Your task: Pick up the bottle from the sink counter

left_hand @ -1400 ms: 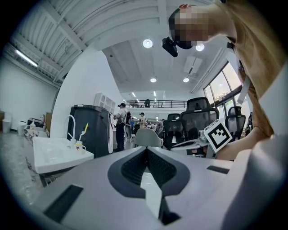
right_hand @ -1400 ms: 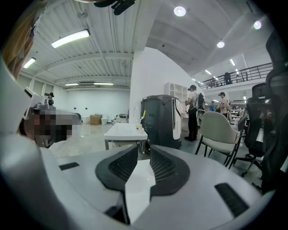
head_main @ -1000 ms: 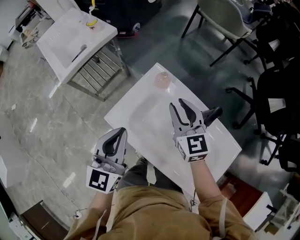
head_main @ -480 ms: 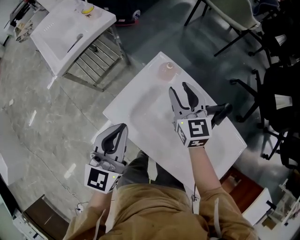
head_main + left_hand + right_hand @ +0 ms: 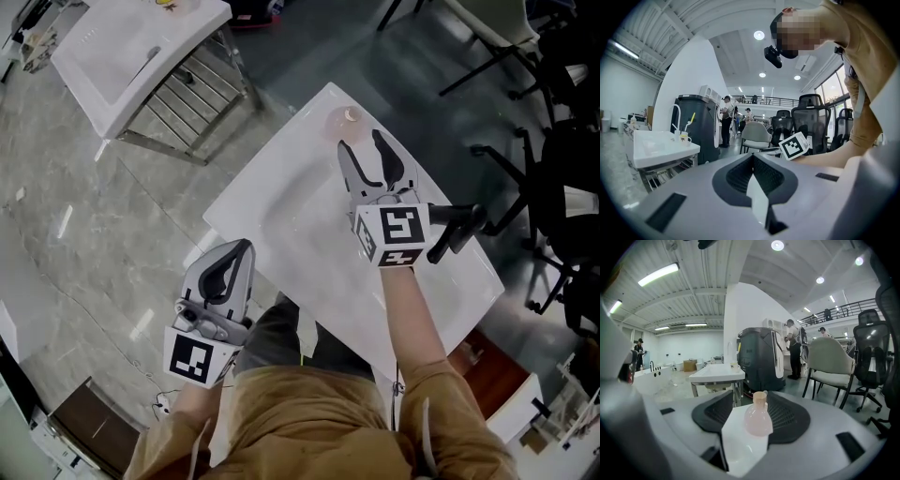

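Nearest, low in the head view: a tan shirt [image 5: 309,422] and, off the near-left edge of the white tabletop [image 5: 300,220], the left gripper [image 5: 244,247] over the grey marbled floor [image 5: 84,216]. Points toward the far side, marker cube [image 5: 197,359] at its rear. Jaws pressed fully together in the left gripper view; holds nothing.

Further in, over the right half of the tabletop: the right gripper [image 5: 360,141], reaching toward the far corner. Jaws spread wide, having just been opening; grips nothing. Only bare white surface between the pads in the right gripper view, with the bottle [image 5: 345,119] framed in the gap just past the tips. No contact between bottle and pads.

At the far corner of the tabletop: the bottle, upright, pale pink and translucent, round-bellied with a short neck and a pale cap. Stands just beyond the right gripper's fingertips, close to both edges of that corner.

At the tabletop's right edge, beside the right forearm: a black fitting [image 5: 457,228], sticking out past the edge; cannot tell what kind.

Beyond, across the floor to the far left: a second white sink stand [image 5: 112,70] with a metal rack [image 5: 187,103] under it. To the far right: black office chairs [image 5: 553,178].
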Motion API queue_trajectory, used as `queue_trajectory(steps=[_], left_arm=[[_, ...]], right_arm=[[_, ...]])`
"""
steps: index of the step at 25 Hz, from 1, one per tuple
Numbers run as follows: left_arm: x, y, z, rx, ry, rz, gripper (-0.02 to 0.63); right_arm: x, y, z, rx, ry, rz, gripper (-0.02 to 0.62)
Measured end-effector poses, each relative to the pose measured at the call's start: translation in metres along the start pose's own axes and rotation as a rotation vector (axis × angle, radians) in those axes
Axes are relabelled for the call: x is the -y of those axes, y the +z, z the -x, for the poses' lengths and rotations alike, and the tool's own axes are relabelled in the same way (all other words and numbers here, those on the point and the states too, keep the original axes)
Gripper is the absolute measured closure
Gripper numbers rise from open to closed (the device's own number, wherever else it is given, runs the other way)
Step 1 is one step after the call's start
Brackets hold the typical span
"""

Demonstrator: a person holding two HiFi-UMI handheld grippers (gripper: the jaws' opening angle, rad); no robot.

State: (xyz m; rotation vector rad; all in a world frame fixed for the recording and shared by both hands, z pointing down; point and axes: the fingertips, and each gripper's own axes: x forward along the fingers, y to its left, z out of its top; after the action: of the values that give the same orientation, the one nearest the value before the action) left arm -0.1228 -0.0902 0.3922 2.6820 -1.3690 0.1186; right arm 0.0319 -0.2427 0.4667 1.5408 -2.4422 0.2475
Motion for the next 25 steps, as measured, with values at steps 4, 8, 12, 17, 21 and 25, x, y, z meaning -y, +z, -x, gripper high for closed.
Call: queue_trajectory(steps=[4,8,12,17,21,25], left_arm=[[-0.002,-0.004,-0.005,0.001,-0.003,0.005,0.607],[0.002,-0.016,-0.010,-0.034,-0.020,0.019,0.607],[0.008,-0.024,-0.013,-0.052,-0.034,0.052,0.607],[0.007,-0.034,-0.012,-0.075,-0.032,0.067,0.607],[0.007,-0.038,-0.013,-0.083,-0.032,0.068,0.607],[0.006,-0.039,-0.015,-0.087,-0.036,0.069,0.607]], right_arm=[[0.002,-0.007,-0.012,-0.007,0.005,-0.003,0.376],[0.002,-0.016,-0.022,-0.016,0.006,-0.012,0.364],[0.007,-0.020,-0.031,-0.011,-0.014,-0.018,0.347],[0.011,-0.024,-0.042,-0.014,-0.018,-0.012,0.342],[0.012,-0.028,-0.046,-0.017,-0.018,-0.015,0.340],[0.014,-0.030,-0.052,-0.016,-0.023,-0.019,0.333]])
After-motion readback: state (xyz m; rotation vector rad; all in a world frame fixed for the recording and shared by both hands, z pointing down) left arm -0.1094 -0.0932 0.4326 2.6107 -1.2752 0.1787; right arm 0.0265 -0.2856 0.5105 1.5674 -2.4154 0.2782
